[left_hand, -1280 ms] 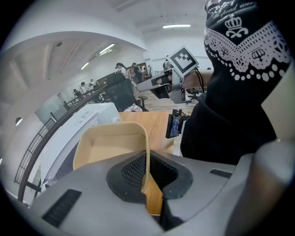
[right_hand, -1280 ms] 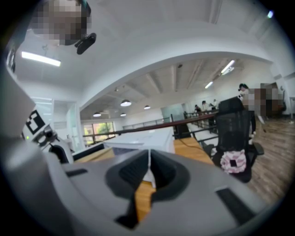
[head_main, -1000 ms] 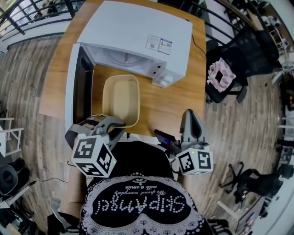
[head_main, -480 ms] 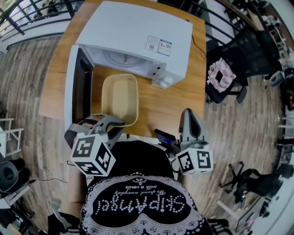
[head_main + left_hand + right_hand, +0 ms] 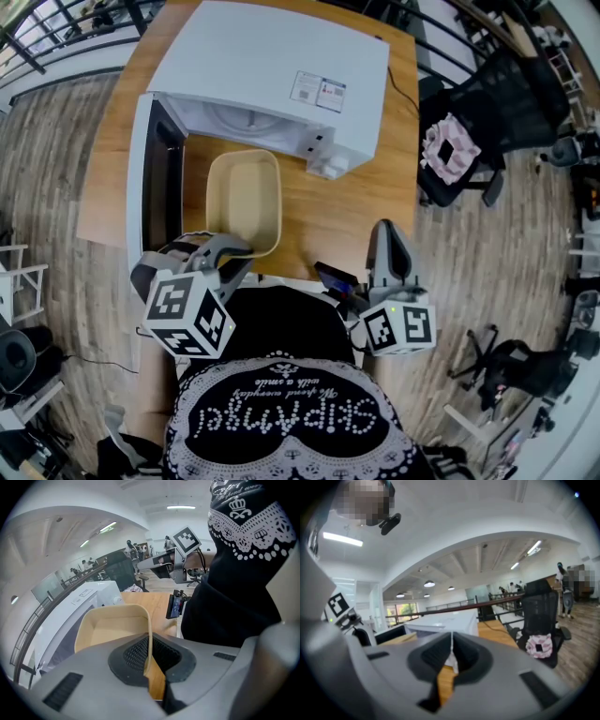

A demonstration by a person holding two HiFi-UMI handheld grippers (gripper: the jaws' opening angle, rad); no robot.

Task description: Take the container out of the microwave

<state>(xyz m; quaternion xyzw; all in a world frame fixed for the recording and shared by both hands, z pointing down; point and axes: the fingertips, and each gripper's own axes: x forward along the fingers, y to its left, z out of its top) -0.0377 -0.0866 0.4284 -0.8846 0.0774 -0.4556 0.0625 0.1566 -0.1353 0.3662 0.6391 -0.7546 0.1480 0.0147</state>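
Observation:
A beige oblong container point(image 5: 244, 197) rests empty on the wooden table point(image 5: 352, 211), just in front of the white microwave point(image 5: 272, 66), whose door point(image 5: 150, 178) hangs open to the left. My left gripper point(image 5: 234, 255) is shut on the container's near rim. In the left gripper view the thin beige wall point(image 5: 112, 627) runs between the pads of that gripper point(image 5: 149, 660). My right gripper point(image 5: 387, 246) hovers at the table's near edge, right of the container. It is shut with nothing in it, as the right gripper view point(image 5: 452, 660) also shows.
A small dark screen device point(image 5: 336, 281) is clipped by the right gripper. A black office chair with a pink cushion point(image 5: 450, 155) stands right of the table. The microwave's cavity point(image 5: 253, 117) faces me. Wooden floor surrounds the table.

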